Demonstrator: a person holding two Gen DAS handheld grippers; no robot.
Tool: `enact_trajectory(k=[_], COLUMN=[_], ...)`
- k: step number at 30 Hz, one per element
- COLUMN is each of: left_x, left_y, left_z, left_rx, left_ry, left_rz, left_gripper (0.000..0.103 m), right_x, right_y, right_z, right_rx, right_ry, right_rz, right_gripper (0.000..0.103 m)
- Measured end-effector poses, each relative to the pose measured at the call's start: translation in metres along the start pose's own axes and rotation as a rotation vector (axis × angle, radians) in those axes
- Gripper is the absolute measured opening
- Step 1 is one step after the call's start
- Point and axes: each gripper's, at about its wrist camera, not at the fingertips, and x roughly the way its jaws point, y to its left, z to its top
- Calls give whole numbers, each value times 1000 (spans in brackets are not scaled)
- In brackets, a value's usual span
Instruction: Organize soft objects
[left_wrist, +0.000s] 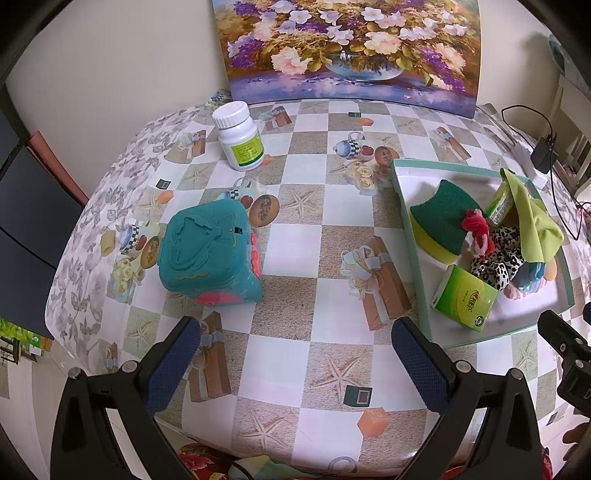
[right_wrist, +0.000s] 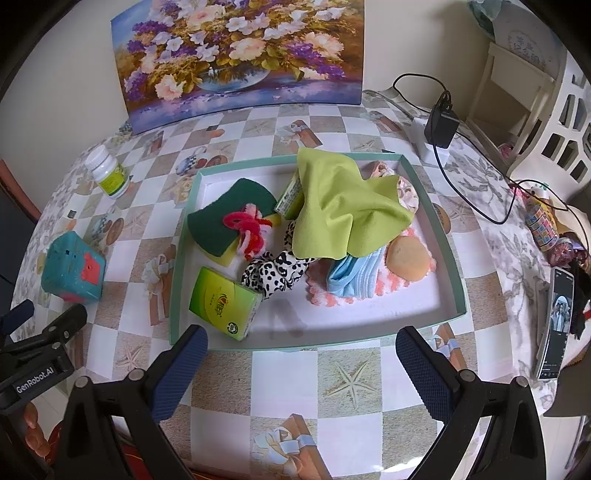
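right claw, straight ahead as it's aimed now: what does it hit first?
Likely the near wall of the teal tray, just past the open right claw, with the green tissue pack inside it slightly left. Depth is uncertain in the fisheye.

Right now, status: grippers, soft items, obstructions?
Left gripper open, empty. Right gripper open, empty. Soft items piled in tray, green cloth on top. Teal cube, pill bottle outside tray.

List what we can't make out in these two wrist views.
- Second green pack: mostly under the lime cloth in both views.
- Blue folded cloth: top hidden by the lime cloth.
- White bottle label: too small to read.
- Phone: right wrist only, screen too small to read.
- Both grippers: open, empty.
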Motion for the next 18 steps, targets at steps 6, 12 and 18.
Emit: enact_trajectory(k=[6,12,18], left_x=[0,-1,-1], left_y=[0,0,0], left_z=[0,1,0], left_rx=[2,3,5], left_ry=[-2,-4,-6], left_rz=[0,1,2], left_gripper=[103,103,103], right_x=[0,1,2], right_y=[1,2,1], right_z=[-1,-1,-1], right_rx=[-2,-4,-4], right_ry=[1,5,6], right_rz=[0,-1,0], right_gripper=[103,103,103])
